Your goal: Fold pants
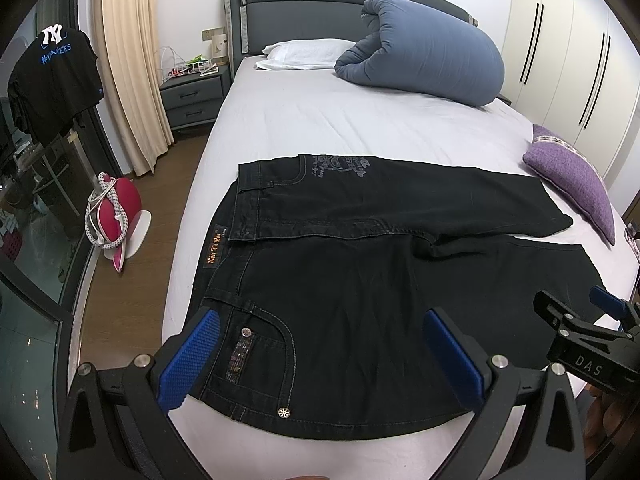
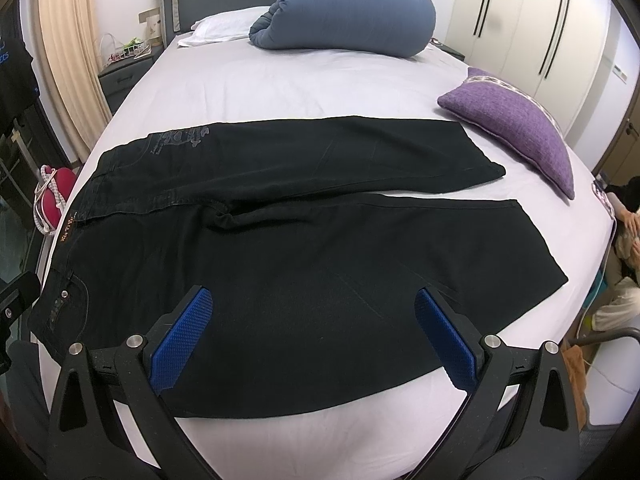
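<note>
In the left wrist view, the left gripper (image 1: pixel 320 356) hangs level above the waistband end of the black pants (image 1: pixel 360 280), which lie flat on the bed (image 1: pixel 320 120); its jaws spread wide, holding nothing. In the right wrist view, the right gripper (image 2: pixel 314 334) hovers over the near leg, jaws likewise wide apart.

The pants (image 2: pixel 280 240) are lying across the bed (image 2: pixel 280 84) before me, cushion (image 2: pixel 516 128) right, duvet (image 2: pixel 348 4) behind.
</note>
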`<state>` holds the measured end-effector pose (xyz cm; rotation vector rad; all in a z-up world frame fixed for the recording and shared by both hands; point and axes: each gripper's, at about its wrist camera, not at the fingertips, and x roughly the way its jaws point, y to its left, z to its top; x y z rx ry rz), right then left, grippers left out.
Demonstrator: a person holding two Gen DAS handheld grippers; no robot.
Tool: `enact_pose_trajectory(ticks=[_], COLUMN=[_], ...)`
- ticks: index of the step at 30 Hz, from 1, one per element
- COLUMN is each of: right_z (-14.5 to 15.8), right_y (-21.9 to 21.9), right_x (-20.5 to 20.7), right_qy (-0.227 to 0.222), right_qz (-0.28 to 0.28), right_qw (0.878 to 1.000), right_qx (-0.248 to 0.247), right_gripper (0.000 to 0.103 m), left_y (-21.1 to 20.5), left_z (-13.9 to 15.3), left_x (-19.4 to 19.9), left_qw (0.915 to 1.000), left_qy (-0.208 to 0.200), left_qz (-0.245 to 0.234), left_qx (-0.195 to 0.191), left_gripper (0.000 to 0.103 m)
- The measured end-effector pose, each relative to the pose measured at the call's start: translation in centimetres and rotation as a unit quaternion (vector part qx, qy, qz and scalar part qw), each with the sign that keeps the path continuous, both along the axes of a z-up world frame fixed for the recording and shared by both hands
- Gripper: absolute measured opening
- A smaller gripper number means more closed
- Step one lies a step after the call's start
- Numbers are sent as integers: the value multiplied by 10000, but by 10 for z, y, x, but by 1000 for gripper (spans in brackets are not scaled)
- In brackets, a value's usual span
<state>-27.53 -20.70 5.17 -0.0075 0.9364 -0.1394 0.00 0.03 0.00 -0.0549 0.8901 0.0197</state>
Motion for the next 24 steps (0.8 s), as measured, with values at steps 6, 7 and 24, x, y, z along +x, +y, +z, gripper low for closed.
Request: enact_pose_trajectory(ticks=[6, 7, 24], right_z=[0, -1, -2], right_y=[1, 1, 3], right_x=[1, 1, -2], right_qy=[20, 24, 2], right_qz=[-3, -4, 0], right_qw=[10000, 10000, 10000], right_qx=[1, -6, 28], right_gripper=[103, 103, 103], left_y=[0, 0, 3], left_z=[1, 0, -2], left_x=[0, 0, -2], left_qw=[10000, 10000, 9999], left_qy=[5, 1, 8], left_qz=[9, 10, 3], left_qx=[2, -4, -100], left_gripper=[103, 103, 103])
